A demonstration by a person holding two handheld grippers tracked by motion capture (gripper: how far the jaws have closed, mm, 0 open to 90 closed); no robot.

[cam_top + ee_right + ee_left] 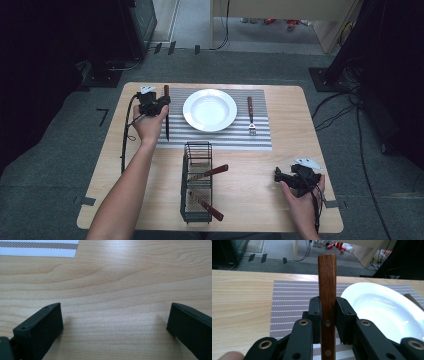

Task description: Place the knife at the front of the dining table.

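2 grippers are working over a wooden tabletop (280, 150). Nearest the person, the right gripper (278, 176) is resting low at the near right part of the tabletop, its fingers (37, 332) standing wide apart with bare wood between them. Just left of it, a black wire caddy (197, 182) is holding 2 wooden-handled utensils. Farther out, the left gripper (328, 315) is hovering over the left edge of a striped placemat (260, 135), its fingers (315, 315) clamping the wooden handle of a knife (327, 285). The knife is lying just left of a white plate (210, 110), its handle pointing away from the person. Beyond the plate's right side, a fork (251, 116) is lying on the placemat.
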